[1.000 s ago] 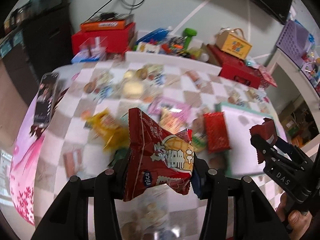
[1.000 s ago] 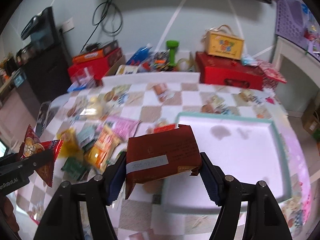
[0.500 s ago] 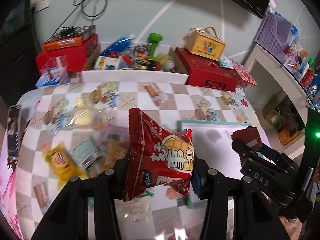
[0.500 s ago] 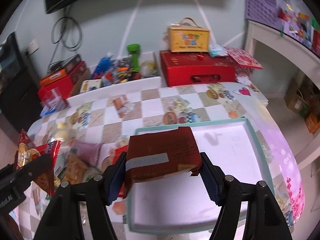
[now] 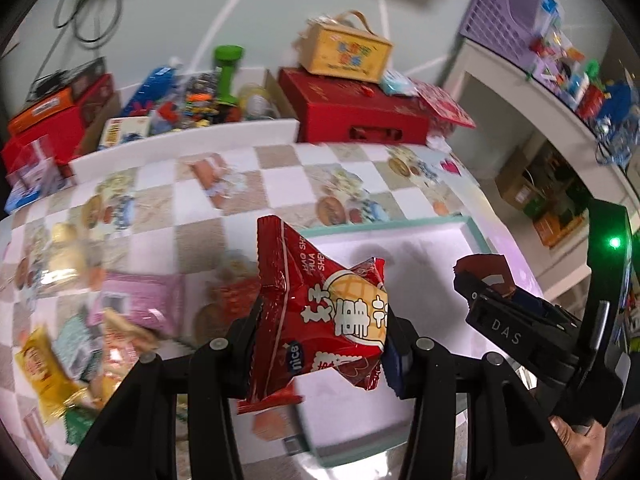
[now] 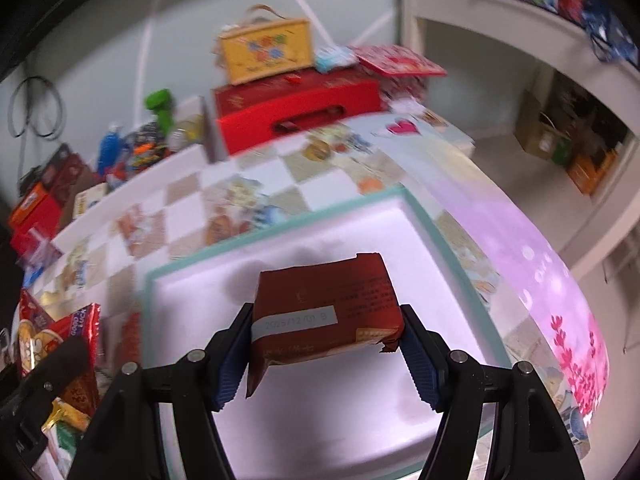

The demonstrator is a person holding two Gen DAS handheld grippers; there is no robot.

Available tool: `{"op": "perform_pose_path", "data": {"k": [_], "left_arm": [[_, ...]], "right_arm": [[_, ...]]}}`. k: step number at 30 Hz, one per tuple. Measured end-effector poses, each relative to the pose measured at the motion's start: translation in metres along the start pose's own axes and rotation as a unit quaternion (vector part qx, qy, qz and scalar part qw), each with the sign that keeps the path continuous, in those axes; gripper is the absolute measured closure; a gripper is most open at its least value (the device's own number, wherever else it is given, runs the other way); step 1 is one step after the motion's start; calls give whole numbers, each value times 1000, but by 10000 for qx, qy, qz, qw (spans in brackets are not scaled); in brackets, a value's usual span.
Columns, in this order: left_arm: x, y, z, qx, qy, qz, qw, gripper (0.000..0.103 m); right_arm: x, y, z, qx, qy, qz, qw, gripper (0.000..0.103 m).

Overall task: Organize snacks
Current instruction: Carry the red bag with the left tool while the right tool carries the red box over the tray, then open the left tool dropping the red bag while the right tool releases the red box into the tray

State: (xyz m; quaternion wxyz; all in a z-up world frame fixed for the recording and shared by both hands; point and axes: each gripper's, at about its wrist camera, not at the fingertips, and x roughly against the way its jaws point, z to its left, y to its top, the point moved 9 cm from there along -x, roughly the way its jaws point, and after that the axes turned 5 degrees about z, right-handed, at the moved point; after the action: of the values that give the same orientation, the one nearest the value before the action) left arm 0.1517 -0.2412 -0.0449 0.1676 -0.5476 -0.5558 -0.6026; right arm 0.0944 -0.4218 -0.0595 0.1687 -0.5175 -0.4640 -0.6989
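My left gripper (image 5: 320, 332) is shut on a shiny red snack bag (image 5: 324, 312) with a waffle picture, held above the near left rim of a white tray with a teal rim (image 5: 474, 230). My right gripper (image 6: 326, 340) is shut on a dark red flat snack packet (image 6: 324, 312) with a date label, held over the tray's white floor (image 6: 280, 420). The right gripper also shows in the left wrist view (image 5: 496, 304), over the tray's right side. The red bag also shows at the left edge of the right wrist view (image 6: 60, 328).
Loose snacks lie on the checkered tablecloth left of the tray: a pink packet (image 5: 140, 304), a yellow packet (image 5: 40, 364), a green one (image 5: 80, 420). A red box (image 5: 352, 116) with a yellow box (image 5: 344, 54) on it stands behind the table. A white shelf (image 6: 500, 28) is at the right.
Both grippers have swung to the right with their packets, from over the snack pile toward the tray. The right packet now hangs over the tray's middle; the grips are unchanged.
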Motion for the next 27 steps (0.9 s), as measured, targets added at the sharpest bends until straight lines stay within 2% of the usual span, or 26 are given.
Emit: {"op": "perform_pose_path", "data": {"k": [8,17,18,19,21,27], "left_arm": [[-43,-13,-39,-384,-207,328,9985,53],[-71,-19,-59,-555,-322,512,9966,51],[-71,-19,-58,-551,-296,516,9967,44],[-71,-19,-57,-543,-266,517,9968,32],[-67,-18,-52,-492,-212,461,9975,23],[-57,-15,-40,-311,-140,384,9987,22]], "right_arm": [[-19,-16,-66,-778,-510,338,9951,31],[-29,-22,-78,-988,-424,495,9930,30],[-28,-23,-77,-982,-384,504,9932,29],[-29,-23,-76,-974,-368,515,9932,29],[-28,-22,-72,-939,-320,513,9937,26],[-19,-17,-63,-800,-245,418,9956,25]]}}
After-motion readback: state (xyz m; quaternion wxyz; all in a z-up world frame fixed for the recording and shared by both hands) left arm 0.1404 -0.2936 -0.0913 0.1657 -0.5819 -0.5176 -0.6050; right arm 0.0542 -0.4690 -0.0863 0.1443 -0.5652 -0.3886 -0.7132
